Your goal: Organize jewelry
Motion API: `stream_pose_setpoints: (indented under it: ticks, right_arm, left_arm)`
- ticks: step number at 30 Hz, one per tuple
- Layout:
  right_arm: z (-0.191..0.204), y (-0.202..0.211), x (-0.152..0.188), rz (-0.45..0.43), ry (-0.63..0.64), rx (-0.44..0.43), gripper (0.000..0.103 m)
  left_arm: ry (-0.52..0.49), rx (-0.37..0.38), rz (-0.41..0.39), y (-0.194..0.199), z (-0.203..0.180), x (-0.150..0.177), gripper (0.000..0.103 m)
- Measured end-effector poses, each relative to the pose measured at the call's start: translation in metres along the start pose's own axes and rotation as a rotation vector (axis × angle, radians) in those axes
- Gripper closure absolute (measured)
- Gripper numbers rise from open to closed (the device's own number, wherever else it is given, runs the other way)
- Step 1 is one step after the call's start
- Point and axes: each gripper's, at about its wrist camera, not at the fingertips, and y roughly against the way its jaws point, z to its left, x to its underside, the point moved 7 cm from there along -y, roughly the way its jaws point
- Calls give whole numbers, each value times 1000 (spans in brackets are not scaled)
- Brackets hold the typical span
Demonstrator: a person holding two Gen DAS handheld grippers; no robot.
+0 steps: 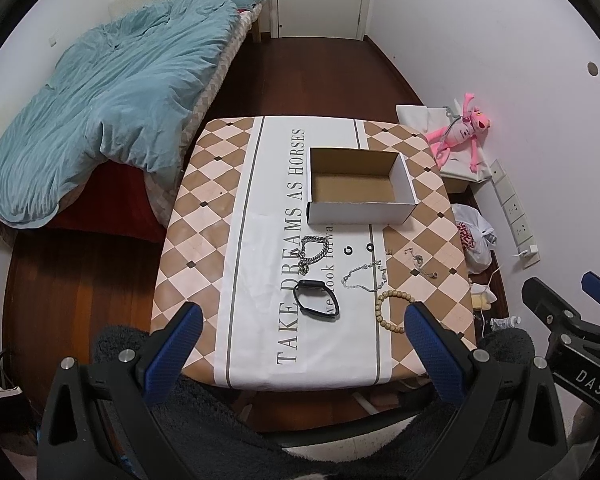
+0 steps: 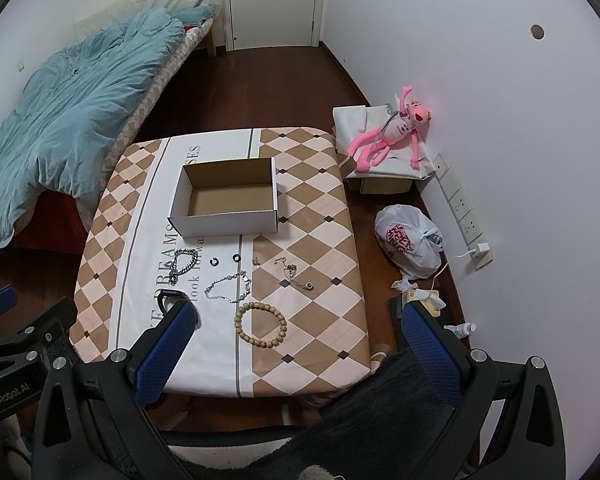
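Both grippers wide open, nothing held. Left gripper (image 1: 300, 344) hangs over the near table edge, blue pads spread either side of the black band. Right gripper (image 2: 296, 336) same posture, jaws apart, hovering above the near edge with the bead bracelet between its fingers in view.

Jewelry all loose on the tablecloth (image 1: 260, 344), near to far:
- black band (image 1: 317, 298), closest to the left gripper; looks like a rubbery loop, light, springy. Judgement: pinch across one side of the strap, should not slip.
- wooden bead bracelet (image 2: 261, 325), closed ring lying flat; light, rigid beads on a cord, likely to roll under the pads. Best to pinch one arc of the ring from above.
- thin silver chain (image 2: 228, 286), just beyond the beads; limp, will drape and snag. Grab where links bunch.
- chunky silver chain (image 1: 311, 254), looped, left of centre; heaviest piece by the look, still floppy.
- small tangled chain with pendant (image 2: 296, 274) on the checked part, right side; fine, fragile, hard to catch flat on cloth.
- two tiny black rings (image 1: 348, 251) and (image 1: 370, 247), just before the box; slippery and small, worst to pick.

Cardboard box (image 1: 360, 216) sits beyond all pieces, open top, empty, likely the destination. Nothing in it yet.

Beyond the table: blue duvet (image 1: 112, 92), pink plush toy (image 2: 392, 132), white plastic bag (image 2: 410, 240).
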Motion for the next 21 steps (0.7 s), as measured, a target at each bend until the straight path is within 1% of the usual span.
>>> stream_pose_setpoints:
  ticks: [21]
  right_arm:
    - [0, 4, 1, -15, 5, -6, 0]
  left_arm:
    - [-1, 0, -15, 11, 2, -6, 0]
